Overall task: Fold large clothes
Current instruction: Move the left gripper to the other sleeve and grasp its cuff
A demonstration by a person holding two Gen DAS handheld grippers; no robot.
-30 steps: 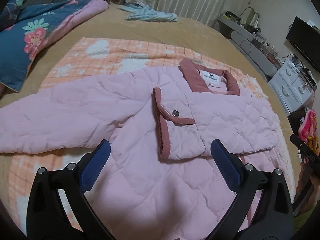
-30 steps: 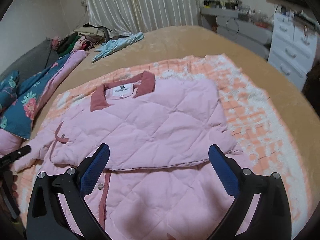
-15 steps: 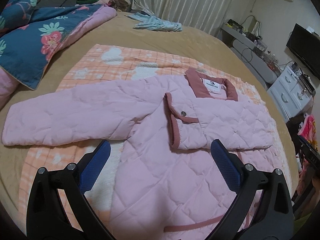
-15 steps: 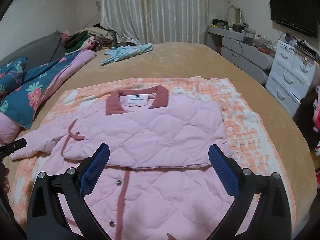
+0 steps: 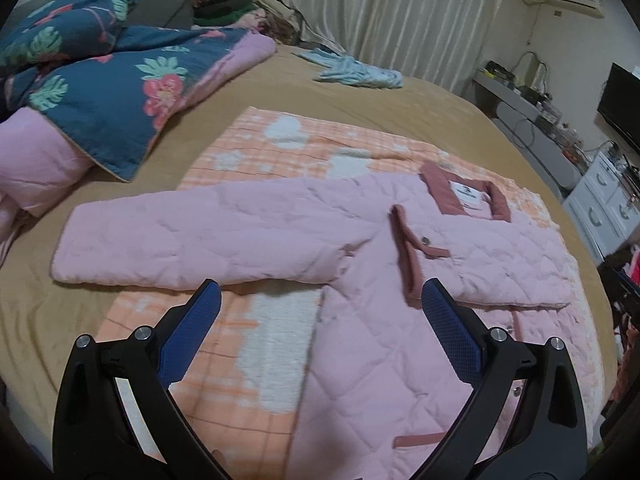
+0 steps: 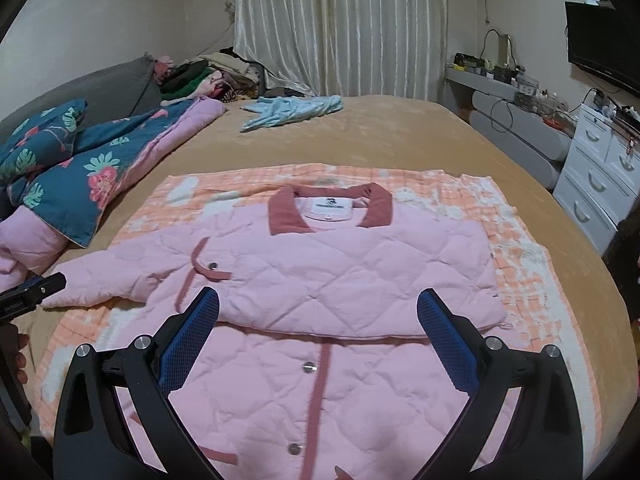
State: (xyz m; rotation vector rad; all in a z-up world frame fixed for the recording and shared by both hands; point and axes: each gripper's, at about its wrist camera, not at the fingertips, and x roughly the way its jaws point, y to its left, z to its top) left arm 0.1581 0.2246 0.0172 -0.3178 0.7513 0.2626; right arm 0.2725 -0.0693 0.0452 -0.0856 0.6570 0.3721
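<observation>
We judged the main risk to be the long outstretched sleeve (image 5: 200, 236) of the pink quilted jacket with dusty-rose trim (image 6: 340, 280): it lay ahead and to the left of the left gripper (image 5: 320, 312), its cuff end reaching off the orange-and-white checked fleece blanket (image 5: 256, 364) onto the tan bedcover (image 6: 400, 136), and a pinch taken too near the cuff would likely let the padded middle sag and drag, pulling askew the other sleeve, which lay folded across the chest (image 6: 360, 288). The thick quilting, we thought, could also spring back open if the fold were laid loosely. The left gripper had its blue-padded fingers (image 5: 192, 332) spread wide, holding nothing and touching nothing we could see, poised above the blanket and the jacket's side edge. The right gripper (image 6: 318, 320) was likewise fully spread and empty, with the jacket's buttoned front directly below and ahead of it, and the collar (image 6: 284, 216) farther ahead.
</observation>
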